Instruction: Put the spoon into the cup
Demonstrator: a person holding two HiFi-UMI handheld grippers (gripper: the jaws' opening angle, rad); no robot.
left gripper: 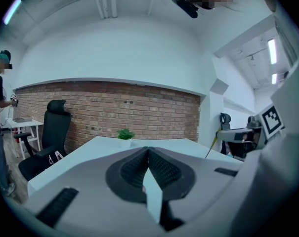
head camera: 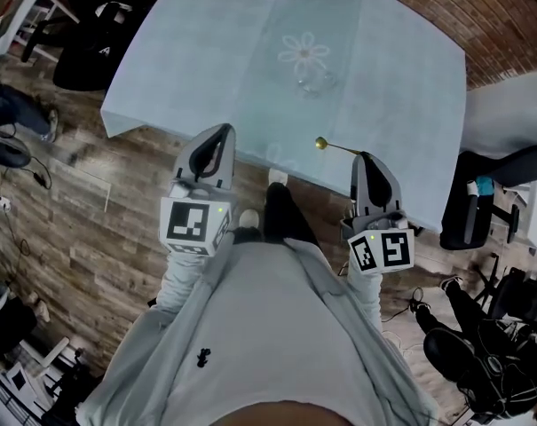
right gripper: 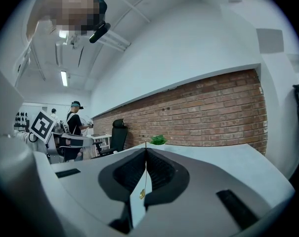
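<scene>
Right tongs [head camera: 364, 158] pinch a thin gold spoon [head camera: 335, 146] (small round bowl); left tongs [head camera: 222, 131] closed, empty.

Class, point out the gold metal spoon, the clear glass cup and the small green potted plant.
Gold metal spoon [head camera: 322, 144]: head view, on its round bowl.
Clear glass cup [head camera: 314, 82]: head view, on its middle.
Small green potted plant [left gripper: 125, 134]: left gripper view, on its leaves.

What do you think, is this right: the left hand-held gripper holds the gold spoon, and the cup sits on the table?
Not quite. The right hand-held gripper holds the gold spoon, as the head view shows; the left hand-held gripper is shut and empty. The cup does sit on the table.
</scene>
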